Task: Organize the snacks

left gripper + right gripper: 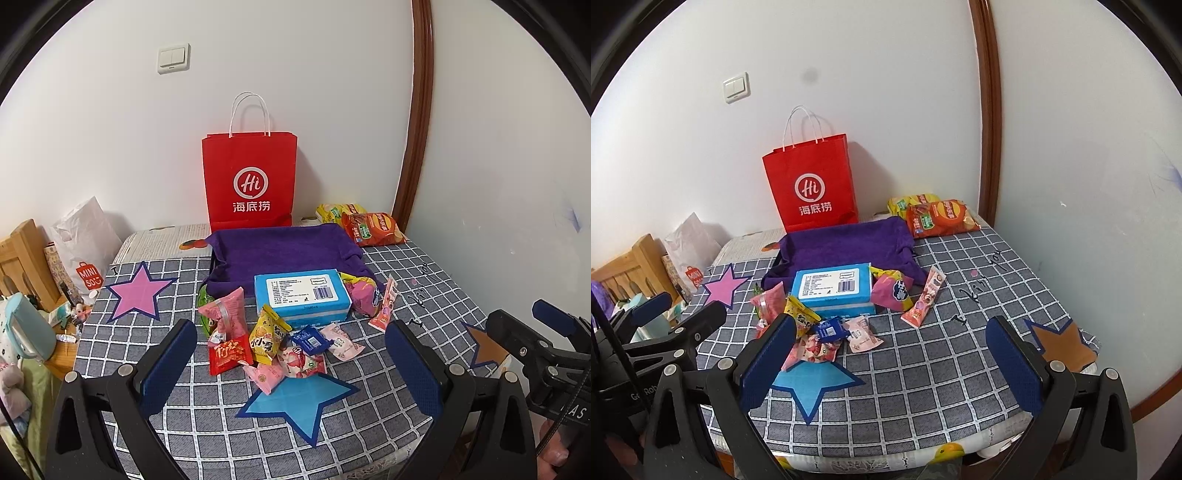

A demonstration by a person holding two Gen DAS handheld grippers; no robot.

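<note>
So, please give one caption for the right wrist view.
Open right tongs hover before small snack packets heaped beside a blue rectangular box.

Left gripper at bottom of frame, jaws wide apart, empty. Between them, mid-frame: small snack packets heaped on checked surface, just below blue box. Purple cloth-lined tray behind; red paper bag upright at centre top.

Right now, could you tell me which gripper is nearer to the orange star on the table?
The right gripper. The orange star lies just beyond its right finger, while the left gripper hovers over the blue star, with the orange star farther off to its right.
</note>
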